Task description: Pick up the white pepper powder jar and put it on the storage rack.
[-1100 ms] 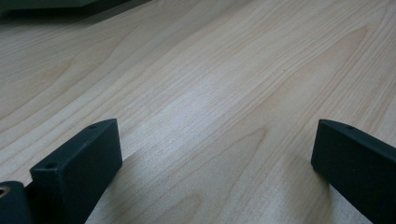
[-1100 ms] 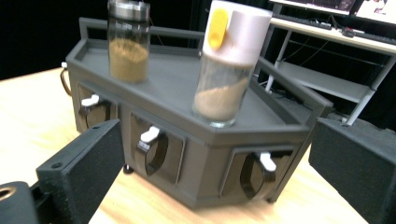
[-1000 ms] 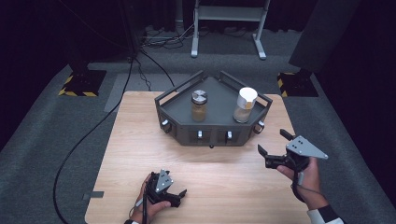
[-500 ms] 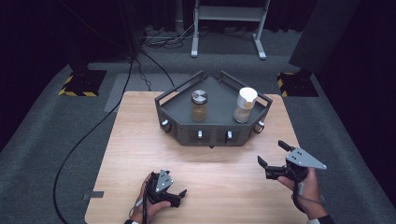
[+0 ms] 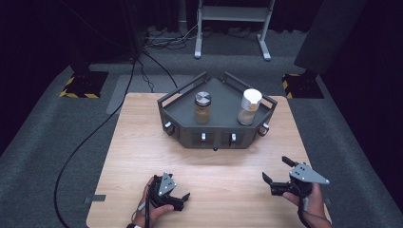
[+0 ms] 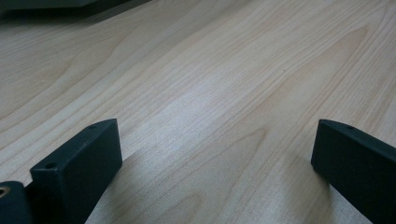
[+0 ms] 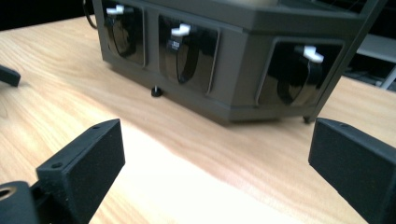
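A dark grey angular stand (image 5: 219, 134) sits at the table's far middle. On it stand two jars of tan contents, one with a metal lid (image 5: 203, 107) and one with a white lid (image 5: 249, 106). My left gripper (image 5: 182, 201) rests open near the front edge, its jaws wide over bare wood (image 6: 215, 154). At the front right, my right gripper (image 5: 275, 168) is open and faces the stand's front. In the right gripper view its jaws (image 7: 215, 158) frame the stand (image 7: 243, 32), which has recessed black dials with white levers (image 7: 180, 31). Nothing lies between either pair of jaws.
The light wooden table (image 5: 142, 142) stands on grey carpet. A black cable (image 5: 81, 147) trails off the left side. A metal frame (image 5: 233, 14) and dark stands with yellow-black bases (image 5: 81, 88) are behind the table. A small black foot (image 7: 156, 92) sits under the stand.
My right gripper has drawn back from the stand toward the table's front edge, still open. The left gripper and the jars have not moved.
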`<action>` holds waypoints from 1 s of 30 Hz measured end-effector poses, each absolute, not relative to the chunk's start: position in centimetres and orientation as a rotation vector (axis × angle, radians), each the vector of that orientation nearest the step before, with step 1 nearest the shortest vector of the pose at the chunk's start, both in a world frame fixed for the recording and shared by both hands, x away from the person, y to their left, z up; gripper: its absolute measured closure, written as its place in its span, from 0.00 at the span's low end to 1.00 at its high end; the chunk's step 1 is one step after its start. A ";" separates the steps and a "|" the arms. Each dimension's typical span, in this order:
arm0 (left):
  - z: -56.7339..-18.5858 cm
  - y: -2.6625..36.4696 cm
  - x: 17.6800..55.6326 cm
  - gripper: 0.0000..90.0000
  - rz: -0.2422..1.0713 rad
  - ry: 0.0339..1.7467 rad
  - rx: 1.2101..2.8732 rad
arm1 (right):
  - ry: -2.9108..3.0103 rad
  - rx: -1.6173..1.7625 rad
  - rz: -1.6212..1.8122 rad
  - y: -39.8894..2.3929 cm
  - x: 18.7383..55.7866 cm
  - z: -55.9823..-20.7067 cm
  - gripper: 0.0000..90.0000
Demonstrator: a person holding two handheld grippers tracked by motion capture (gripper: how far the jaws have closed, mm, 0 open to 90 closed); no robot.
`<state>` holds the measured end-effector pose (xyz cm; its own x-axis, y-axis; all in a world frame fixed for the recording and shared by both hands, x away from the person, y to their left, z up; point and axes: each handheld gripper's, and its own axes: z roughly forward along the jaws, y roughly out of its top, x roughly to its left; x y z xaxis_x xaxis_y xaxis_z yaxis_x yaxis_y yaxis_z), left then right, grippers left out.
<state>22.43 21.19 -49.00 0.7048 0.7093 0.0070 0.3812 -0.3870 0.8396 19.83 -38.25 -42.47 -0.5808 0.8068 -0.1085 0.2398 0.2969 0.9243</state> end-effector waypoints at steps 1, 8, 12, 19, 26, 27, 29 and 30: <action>-49.0 21.2 22.4 0.02 0.463 0.834 2.016 | 1.993 0.938 1.275 -38.3 19.8 -42.7 0.04; -49.0 21.2 22.4 0.02 0.463 0.834 2.016 | 2.018 0.970 1.253 -38.4 19.5 -43.8 0.04; -49.0 21.2 22.4 0.02 0.463 0.834 2.016 | 2.029 0.985 1.242 -38.4 19.4 -44.4 0.04; -49.0 21.2 22.4 0.02 0.464 0.834 2.016 | 2.036 1.013 1.231 -38.4 19.1 -45.4 0.05; -49.0 21.2 22.4 0.02 0.464 0.834 2.016 | 2.056 1.045 1.207 -38.5 19.1 -46.2 0.04; -49.0 21.2 22.4 0.02 0.464 0.834 2.016 | 2.055 1.052 1.202 -38.5 19.0 -46.4 0.04; -49.0 21.2 22.4 0.02 0.464 0.834 2.016 | 2.058 1.065 1.201 -38.6 19.0 -46.7 0.04; -49.0 21.2 22.4 0.02 0.464 0.834 2.016 | 2.059 1.073 1.201 -38.6 19.0 -46.8 0.04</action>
<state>22.42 21.18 -49.00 0.7048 0.7093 0.0078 0.3806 -0.3874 0.8396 18.95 -38.62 -46.79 -0.5499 0.8340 -0.0447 0.3719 0.2924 0.8810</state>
